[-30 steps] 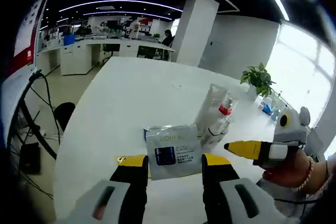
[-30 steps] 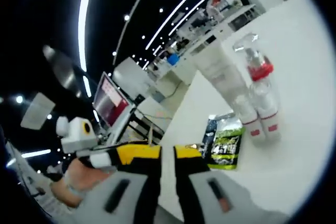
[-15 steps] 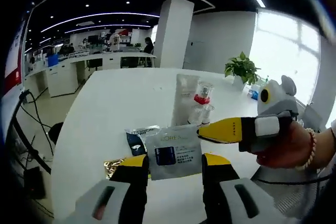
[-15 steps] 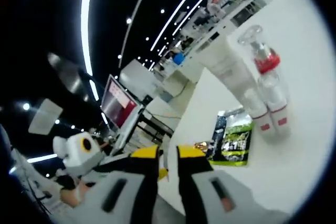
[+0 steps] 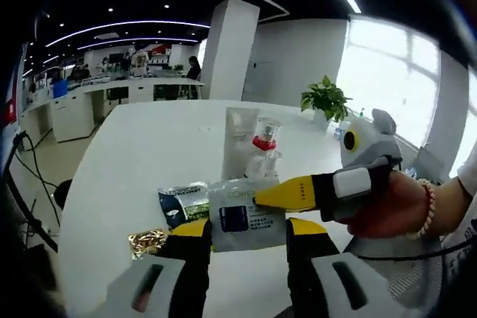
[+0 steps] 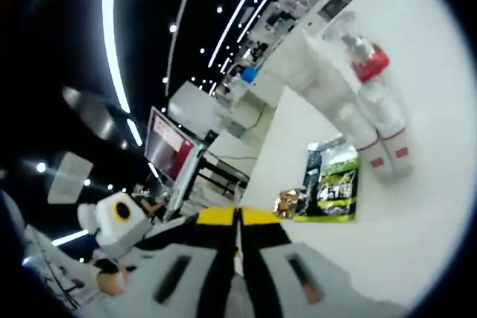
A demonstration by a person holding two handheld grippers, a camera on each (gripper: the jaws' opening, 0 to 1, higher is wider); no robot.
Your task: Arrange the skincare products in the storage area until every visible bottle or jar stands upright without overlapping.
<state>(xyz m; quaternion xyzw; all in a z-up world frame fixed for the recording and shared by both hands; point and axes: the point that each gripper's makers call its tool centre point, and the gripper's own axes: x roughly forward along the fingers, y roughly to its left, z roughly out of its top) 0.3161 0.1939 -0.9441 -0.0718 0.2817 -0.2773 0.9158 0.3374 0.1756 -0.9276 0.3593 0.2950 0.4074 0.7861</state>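
A silver sachet (image 5: 240, 202) with a blue square on its label sits upright between the jaws of my left gripper (image 5: 247, 230), which is shut on it. My right gripper (image 5: 261, 197) reaches in from the right, its yellow jaws pinched on the sachet's upper right edge. In the right gripper view its jaws (image 6: 238, 218) are pressed together with a thin edge between them. On the white table (image 5: 134, 161) beyond stand a white tube (image 5: 240, 138), a clear bottle with a red collar (image 5: 265, 138) and small clear bottles (image 6: 381, 139). A green and black sachet (image 5: 182, 202) lies flat.
A small gold wrapper (image 5: 147, 240) lies near the green sachet, close to the table's front edge. A potted plant (image 5: 325, 100) stands at the far right of the table. A person's hand (image 5: 391, 210) holds the right gripper. Desks and a pillar (image 5: 223, 50) fill the room behind.
My right gripper has moved left onto the silver sachet and its jaws have gone from slightly apart to shut. The left gripper still holds the sachet; both views have shifted.
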